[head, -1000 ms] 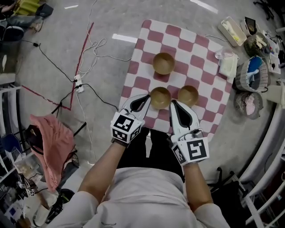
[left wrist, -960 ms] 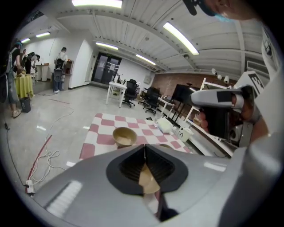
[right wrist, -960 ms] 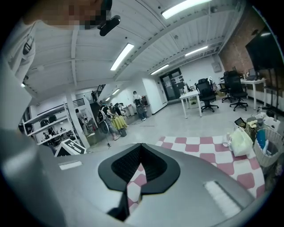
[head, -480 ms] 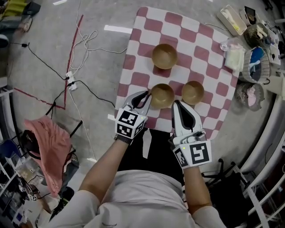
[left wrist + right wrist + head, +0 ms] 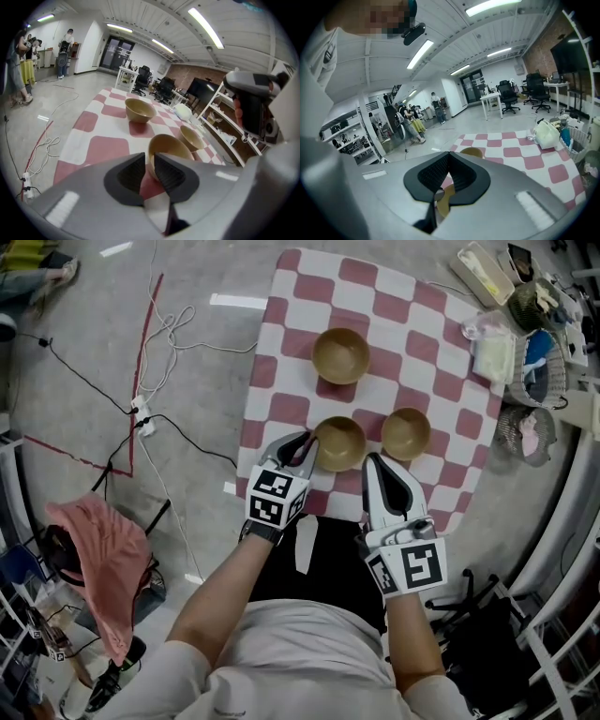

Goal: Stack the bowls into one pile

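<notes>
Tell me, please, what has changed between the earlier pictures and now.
Nothing visibly moved; only the head view drifted a little. The left gripper stays at the nearest tan wooden bowl, jaws pinching its left rim. The right gripper stays shut and empty just right of that bowl. The far tan bowl and the right tan bowl remain apart on the red-and-white checked cloth.

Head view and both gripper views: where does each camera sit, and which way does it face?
Head view: on the person's head, facing steeply down at the red-and-white checked cloth; both arms, left gripper and right gripper show.
Left gripper view: on the left gripper, facing low across the cloth; its jaws pinch the rim of the nearest tan round bowl.
Right gripper view: on the right gripper, facing across the cloth; its jaws are shut, empty.
Shared: all show the cloth.
</notes>
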The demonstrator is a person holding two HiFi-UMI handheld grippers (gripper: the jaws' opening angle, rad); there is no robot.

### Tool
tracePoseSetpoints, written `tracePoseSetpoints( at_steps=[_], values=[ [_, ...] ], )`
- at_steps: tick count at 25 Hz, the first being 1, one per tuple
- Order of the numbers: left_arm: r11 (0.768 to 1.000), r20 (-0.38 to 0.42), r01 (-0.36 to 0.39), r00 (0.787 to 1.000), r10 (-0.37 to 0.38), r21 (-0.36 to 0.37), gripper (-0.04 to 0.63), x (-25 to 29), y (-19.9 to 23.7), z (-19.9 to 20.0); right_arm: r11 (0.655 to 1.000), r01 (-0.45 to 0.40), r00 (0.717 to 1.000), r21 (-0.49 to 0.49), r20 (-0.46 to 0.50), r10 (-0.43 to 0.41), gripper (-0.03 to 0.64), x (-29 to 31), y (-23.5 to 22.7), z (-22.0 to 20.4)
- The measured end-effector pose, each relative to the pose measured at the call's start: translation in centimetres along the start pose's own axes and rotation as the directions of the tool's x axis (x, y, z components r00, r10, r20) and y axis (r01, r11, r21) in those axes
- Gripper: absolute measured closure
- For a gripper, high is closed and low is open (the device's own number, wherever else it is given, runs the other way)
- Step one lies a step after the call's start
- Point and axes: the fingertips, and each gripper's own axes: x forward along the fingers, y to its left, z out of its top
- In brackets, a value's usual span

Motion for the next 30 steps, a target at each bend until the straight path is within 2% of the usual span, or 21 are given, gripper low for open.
tracePoseSetpoints(
  at_steps=[3,11,18,30],
  values=[
    [1.000,-0.009,-0.005,1.000,0.005,0.004,0.575,0.5,0.0,-0.1,1.000,0.005,1.000,0.000,-0.002,-0.005,0.607,0.0,-0.4,-0.1],
    [0.996,-0.028,-0.082,0.996,0.083,0.029,0.577,1.2,1.0,0.0,1.000,0.021,1.000,0.008,-0.003,-0.021,0.607,-0.5,-1.2,-0.2],
    [0.996,-0.026,-0.071,0.997,0.072,0.054,0.580,1.2,0.2,0.8,0.999,0.025,1.000,0.022,0.003,-0.025,0.607,-0.9,-1.9,0.1],
    [0.997,0.038,-0.072,0.997,0.071,0.008,0.580,-0.9,-0.6,6.5,1.000,0.008,1.000,0.027,0.026,-0.008,0.607,-1.9,-2.2,3.0]
  ],
)
